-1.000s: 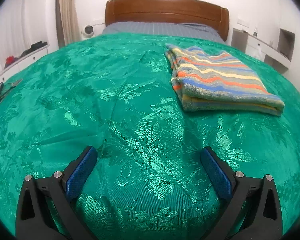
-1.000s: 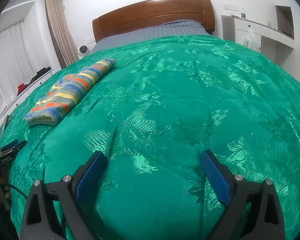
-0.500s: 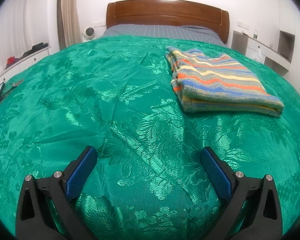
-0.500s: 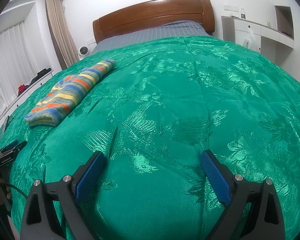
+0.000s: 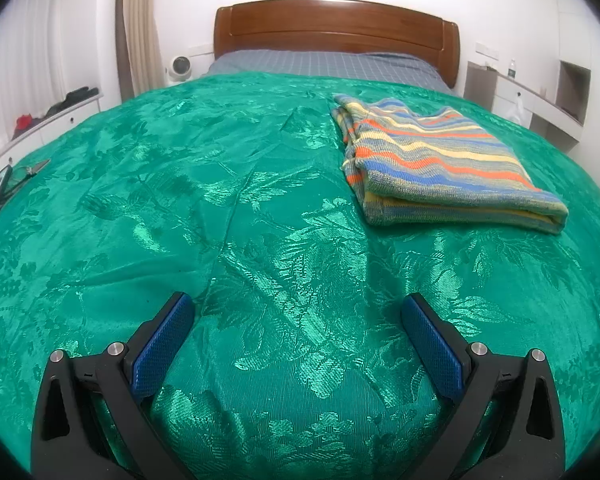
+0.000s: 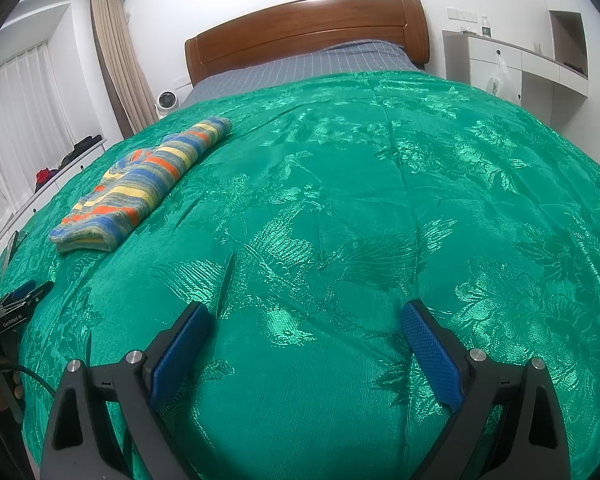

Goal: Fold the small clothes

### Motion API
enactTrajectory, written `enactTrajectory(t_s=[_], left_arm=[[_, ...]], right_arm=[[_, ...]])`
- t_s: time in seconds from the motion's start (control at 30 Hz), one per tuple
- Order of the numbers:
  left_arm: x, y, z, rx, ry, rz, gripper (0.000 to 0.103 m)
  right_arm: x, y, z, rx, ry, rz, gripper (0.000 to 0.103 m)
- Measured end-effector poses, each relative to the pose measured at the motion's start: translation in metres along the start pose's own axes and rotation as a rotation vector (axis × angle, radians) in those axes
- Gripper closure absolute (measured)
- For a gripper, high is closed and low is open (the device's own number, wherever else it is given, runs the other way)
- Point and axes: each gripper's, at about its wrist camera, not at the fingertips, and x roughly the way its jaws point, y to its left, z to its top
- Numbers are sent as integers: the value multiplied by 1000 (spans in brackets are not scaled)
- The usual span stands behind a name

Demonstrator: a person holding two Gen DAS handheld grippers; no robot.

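A striped knit garment (image 5: 440, 164) lies folded into a flat rectangle on the green bedspread (image 5: 220, 208), right of centre in the left wrist view. The same garment (image 6: 148, 182) shows far left in the right wrist view. My left gripper (image 5: 298, 308) hovers open over bare bedspread, well short of the garment and to its left, nothing between its blue pads (image 5: 162, 346). My right gripper (image 6: 306, 314) is open too, over empty bedspread (image 6: 380, 220) well to the right of the garment. The left gripper (image 6: 20, 298) also pokes in at the right wrist view's left edge.
A wooden headboard (image 5: 332, 28) and grey sheet (image 5: 324, 66) lie at the far end. A white cabinet (image 6: 512, 68) stands to the right, a low white shelf (image 5: 40, 128) with dark items to the left. A hand holding a cable (image 6: 4, 384) shows lower left.
Both views have shifted slightly, as if the grippers pulled back or tilted up a little. The garment lies unchanged and both grippers stay open.
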Motion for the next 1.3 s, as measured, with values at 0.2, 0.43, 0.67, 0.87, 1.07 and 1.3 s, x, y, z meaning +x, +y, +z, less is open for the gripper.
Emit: enactTrajectory(t_s=[0.2, 0.43, 0.67, 0.87, 1.07, 1.3], left_arm=[[0, 0, 0, 0, 0, -1, 1], [0, 0, 0, -2, -2, -2, 1], [0, 0, 0, -1, -2, -2, 1], [-2, 0, 4, 1, 31, 7, 0], [-17, 12, 50, 27, 215, -167, 1], [23, 5, 153, -61, 200, -404, 1]], right_arm=[[0, 0, 0, 0, 0, 0, 7], [0, -1, -1, 0, 1, -2, 7], [2, -2, -2, -4, 7, -7, 7], [2, -1, 0, -9, 18, -19, 7], [6, 6, 20, -49, 183, -40, 3], [14, 51, 100, 14, 190, 219, 3]])
